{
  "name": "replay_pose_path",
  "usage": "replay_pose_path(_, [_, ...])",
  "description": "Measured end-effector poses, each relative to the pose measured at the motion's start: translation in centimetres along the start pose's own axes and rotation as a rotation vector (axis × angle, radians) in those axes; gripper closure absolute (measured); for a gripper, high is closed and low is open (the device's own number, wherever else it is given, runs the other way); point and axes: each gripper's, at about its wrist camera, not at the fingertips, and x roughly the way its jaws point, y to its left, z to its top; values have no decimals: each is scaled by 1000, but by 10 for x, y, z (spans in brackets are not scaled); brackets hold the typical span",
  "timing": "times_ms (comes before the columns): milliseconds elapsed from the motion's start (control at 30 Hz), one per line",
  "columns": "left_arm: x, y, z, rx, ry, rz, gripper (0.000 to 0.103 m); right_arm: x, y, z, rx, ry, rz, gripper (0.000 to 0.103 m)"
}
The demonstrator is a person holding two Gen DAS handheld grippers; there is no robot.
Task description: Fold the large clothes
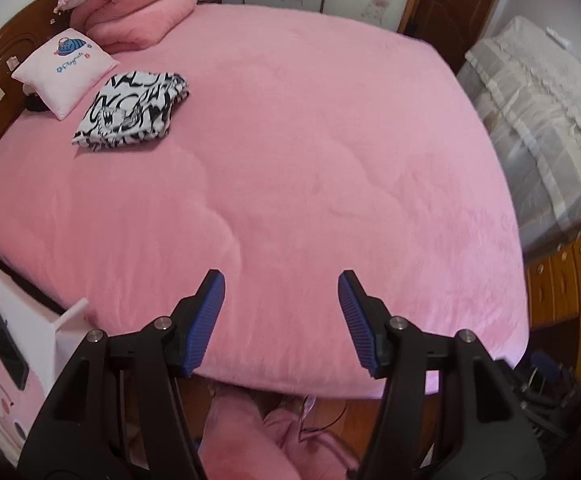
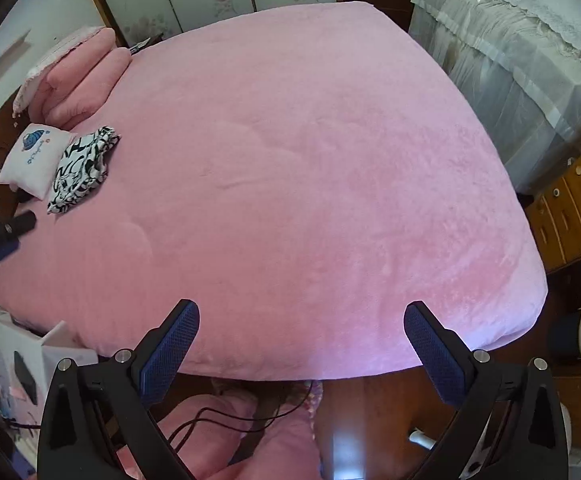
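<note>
Left gripper (image 1: 281,300): jaws spread, empty, held over the bed's near edge.
Right gripper (image 2: 301,328): likewise spread and empty.
Patterned garment (image 1: 132,109): lay folded far left beside a small pillow (image 1: 64,70), apparently set aside as finished.
Pink bedspread (image 1: 310,160): bare, seemingly awaiting another piece.

The left tongs (image 1: 281,320) had two matte black plastic arms, each with triangular cut-outs and two round silver screws near the joints. Their fingers (image 1: 206,320) carried blue pads with fine horizontal ribs. The right tongs (image 2: 301,354) were built alike, black with silver screws, but their blue pads (image 2: 434,354) showed a fine cross-hatched texture. Left of the right tongs, a blurred sliver of skin appeared.
</note>
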Motion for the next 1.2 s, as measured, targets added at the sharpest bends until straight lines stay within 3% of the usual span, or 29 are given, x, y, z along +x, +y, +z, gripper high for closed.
replay_pose_path(233, [10,-11,-55,56,85,-25,47,15,47,-20,-50,61,1,0])
replay_pose_path(367, [12,-18,-67,90,83,-23,47,14,63,-21,-89,33,-17,0])
replay_pose_path(500, [10,-13,-68,49,70,-35,46,15,75,-19,-141,22,-29,0])
replay_pose_path(567, [14,-8,-65,22,82,-53,39,14,75,-18,-148,9,-26,0])
replay_pose_path(700, [24,0,-58,-25,110,-82,37,13,71,-16,-152,4,-37,0])
replay_pose_path(833, [28,-2,-56,-17,120,-84,15,10,64,-14,-115,-11,-48,0])
replay_pose_path(900, [26,-6,-53,-3,105,-82,14,8,60,-11,-97,-18,-65,0])
replay_pose_path(1000, [22,-11,-50,24,87,-61,0,8,57,-11,-83,-16,-67,0])
replay_pose_path(1200, [14,-17,-50,50,62,-42,0,5,66,-12,-89,-31,-69,0])
